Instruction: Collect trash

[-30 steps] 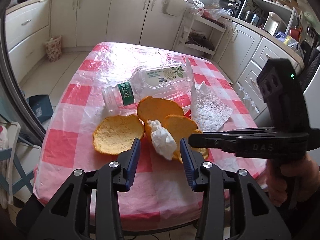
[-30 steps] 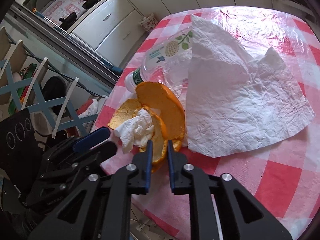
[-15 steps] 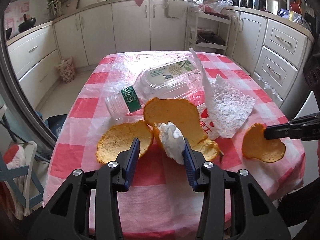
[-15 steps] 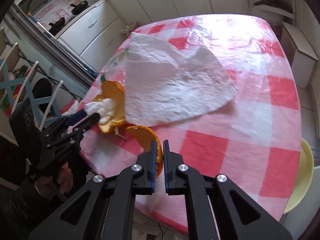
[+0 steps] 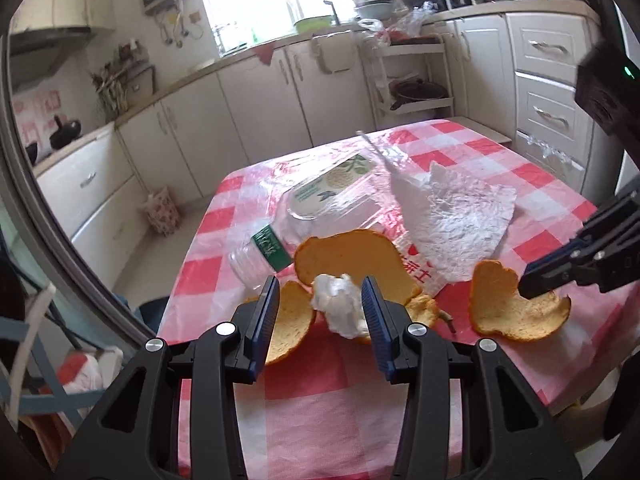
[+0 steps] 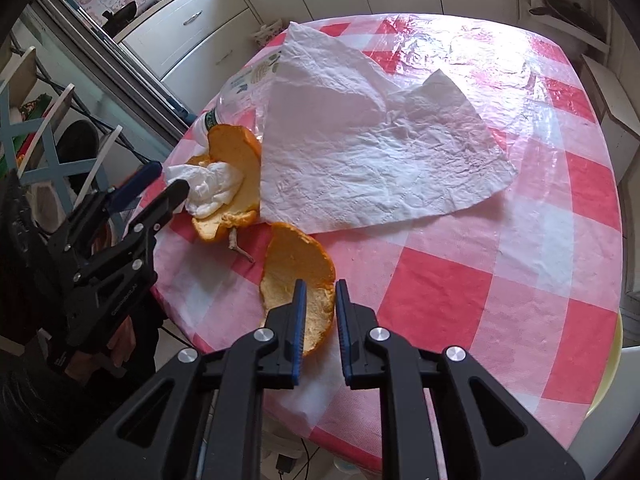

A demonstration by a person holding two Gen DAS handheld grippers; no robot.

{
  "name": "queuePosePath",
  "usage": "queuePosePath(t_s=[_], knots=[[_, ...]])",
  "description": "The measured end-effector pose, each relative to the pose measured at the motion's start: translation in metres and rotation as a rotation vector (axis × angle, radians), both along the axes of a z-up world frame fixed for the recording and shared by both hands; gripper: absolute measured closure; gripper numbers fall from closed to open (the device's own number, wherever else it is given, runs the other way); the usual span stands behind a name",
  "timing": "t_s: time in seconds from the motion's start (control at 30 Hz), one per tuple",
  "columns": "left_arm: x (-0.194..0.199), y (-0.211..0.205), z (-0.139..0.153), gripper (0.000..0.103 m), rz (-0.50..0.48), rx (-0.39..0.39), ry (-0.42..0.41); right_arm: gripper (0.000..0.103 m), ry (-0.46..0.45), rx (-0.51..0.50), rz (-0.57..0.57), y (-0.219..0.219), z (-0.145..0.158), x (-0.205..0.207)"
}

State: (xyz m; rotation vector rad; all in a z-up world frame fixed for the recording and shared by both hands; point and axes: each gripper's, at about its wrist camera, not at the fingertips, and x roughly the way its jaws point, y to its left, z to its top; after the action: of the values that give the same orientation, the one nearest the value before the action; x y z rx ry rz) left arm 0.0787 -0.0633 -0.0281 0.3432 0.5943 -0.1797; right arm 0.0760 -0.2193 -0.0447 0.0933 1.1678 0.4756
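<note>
My left gripper point(image 5: 318, 312) is open, its jaws on either side of a crumpled white tissue point(image 5: 340, 310) that lies on a pile of orange peels point(image 5: 348, 256). The tissue also shows in the right wrist view point(image 6: 210, 188), with the left gripper point(image 6: 168, 184) beside it. My right gripper point(image 6: 320, 308) is open, its jaws apart around the near edge of a separate orange peel point(image 6: 298, 264) that lies on the table. That peel shows in the left wrist view point(image 5: 508, 304). A clear plastic bottle point(image 5: 308, 216) and a flat paper towel point(image 6: 360, 144) lie behind the peels.
The table has a red-and-white checked cloth point(image 6: 520, 280) under clear plastic. Kitchen cabinets point(image 5: 200, 140) stand behind it. A chair frame point(image 6: 36, 132) and clutter stand at the table's left. A pale yellow rim point(image 6: 612, 360) shows past the table's right edge.
My right gripper pulled one orange peel out of the pile to the table's near edge, then opened and let it lie there. My left gripper stayed open around the tissue.
</note>
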Motion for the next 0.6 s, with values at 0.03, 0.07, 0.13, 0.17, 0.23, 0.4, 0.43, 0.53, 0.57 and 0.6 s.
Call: queuePosePath(t_s=[0.03,0.07,0.13,0.17,0.23,0.4,0.43,0.53,0.57,0.6], knots=[[0.000,-0.003,-0.002,0.063,-0.009,0.011,0.006,0.092,-0.007,-0.005,0.002,0.004,0.001,0.001],[0.001,-0.005,-0.004,0.064,-0.022,0.014,0.027,0.094,-0.018,-0.010,0.002,0.004,0.002,0.000],[0.001,-0.007,-0.007,0.083,-0.038,0.014,0.050,0.096,-0.041,-0.014,-0.003,0.002,0.007,-0.001],[0.001,-0.006,-0.008,0.092,-0.048,0.009,0.070,0.096,-0.050,-0.012,-0.008,0.001,0.009,-0.001],[0.001,-0.002,-0.007,0.095,-0.047,-0.019,0.082,0.096,-0.066,-0.006,-0.023,-0.003,0.014,0.000],[0.010,0.029,0.003,0.096,-0.026,-0.240,0.169,0.087,-0.035,0.033,-0.037,-0.008,0.011,0.003],[0.012,0.035,0.004,0.096,-0.022,-0.281,0.187,0.070,-0.033,0.033,-0.041,-0.008,0.009,0.003],[0.019,0.055,0.008,0.096,-0.012,-0.430,0.242,0.057,-0.038,0.012,-0.026,-0.007,0.008,0.001],[0.021,0.061,0.011,0.096,-0.005,-0.475,0.252,0.057,-0.035,0.012,-0.023,-0.006,0.007,0.001],[0.022,0.065,0.013,0.096,0.000,-0.499,0.254,0.057,-0.029,0.006,-0.018,-0.004,0.005,0.001]])
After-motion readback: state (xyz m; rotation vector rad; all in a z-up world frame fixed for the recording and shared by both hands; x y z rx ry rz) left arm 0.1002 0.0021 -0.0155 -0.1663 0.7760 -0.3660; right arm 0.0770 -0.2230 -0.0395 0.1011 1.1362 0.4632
